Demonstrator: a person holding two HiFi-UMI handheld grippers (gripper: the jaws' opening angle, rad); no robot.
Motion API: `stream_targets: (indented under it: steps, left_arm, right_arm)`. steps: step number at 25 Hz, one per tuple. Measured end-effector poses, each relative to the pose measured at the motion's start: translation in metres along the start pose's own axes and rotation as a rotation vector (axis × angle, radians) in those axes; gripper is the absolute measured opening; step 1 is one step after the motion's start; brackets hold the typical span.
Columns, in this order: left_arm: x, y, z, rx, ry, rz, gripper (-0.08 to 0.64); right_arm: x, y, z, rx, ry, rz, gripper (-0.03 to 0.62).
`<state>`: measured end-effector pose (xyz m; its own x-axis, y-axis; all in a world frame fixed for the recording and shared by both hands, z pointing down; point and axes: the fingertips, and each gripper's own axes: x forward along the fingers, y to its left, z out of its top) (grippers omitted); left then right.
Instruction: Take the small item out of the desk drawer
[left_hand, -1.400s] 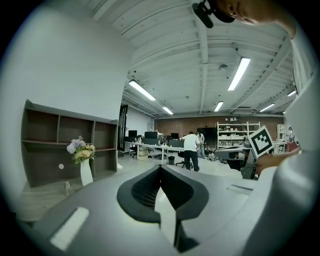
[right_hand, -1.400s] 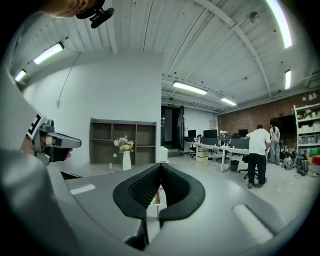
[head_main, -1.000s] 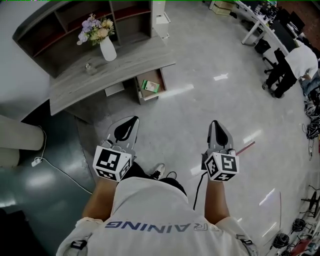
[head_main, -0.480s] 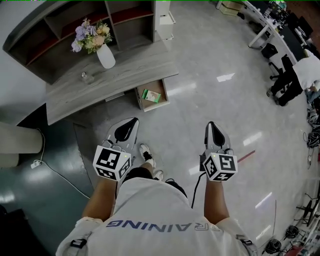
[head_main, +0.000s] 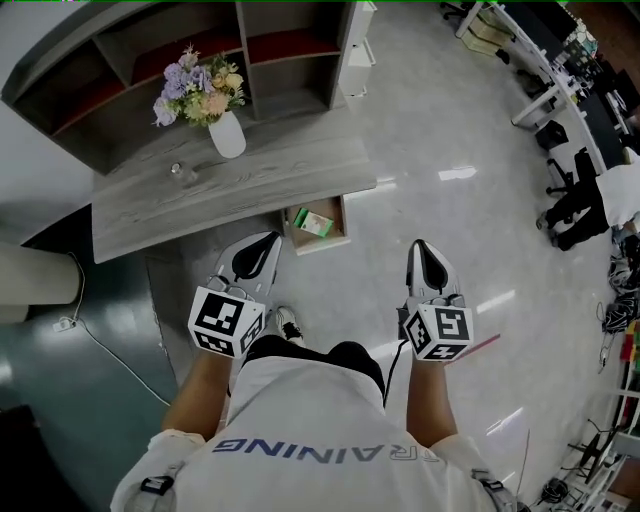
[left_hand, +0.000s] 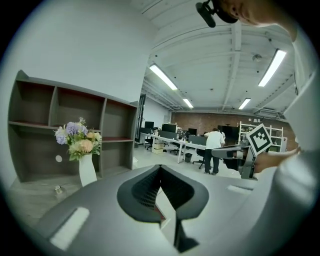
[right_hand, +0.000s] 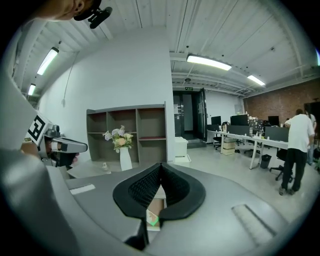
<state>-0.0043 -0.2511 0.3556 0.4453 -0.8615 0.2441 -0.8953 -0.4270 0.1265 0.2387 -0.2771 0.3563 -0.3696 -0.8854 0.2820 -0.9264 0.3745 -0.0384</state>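
Glossy office floor (head_main: 430, 130); below the grey surface (head_main: 250, 175) the drawer (head_main: 343, 216) stands open, small green-and-white box (head_main: 314, 223) inside. Left tongs (head_main: 268, 240) and right tongs (head_main: 425, 247) hover short of it, pinched together and empty, apparently not yet reaching.

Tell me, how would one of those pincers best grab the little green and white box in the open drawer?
Probably from straight above. The small green and white box lies flat in the open drawer, and the drawer's walls would block a sideways approach. Pinch across its two long edges, the narrower span, with the jaws turned to line up with it.
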Motion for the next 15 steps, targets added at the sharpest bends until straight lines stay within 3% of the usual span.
stream_targets:
  steps: [3,9,15]
  left_arm:
    - [0.001,0.021,0.005,-0.019,-0.011,0.061,-0.002]
    - [-0.007,0.051,-0.009,-0.077,-0.005,0.256,-0.002]
    - [-0.013,0.031,-0.027,-0.14,0.002,0.467,-0.002]
  right_arm:
    - [0.03,0.009,0.002,-0.013,0.028,0.063,0.014]
    - [0.097,0.033,0.001,-0.065,0.067,0.27,0.014]
    - [0.13,0.033,-0.014,-0.159,0.112,0.507,0.014]
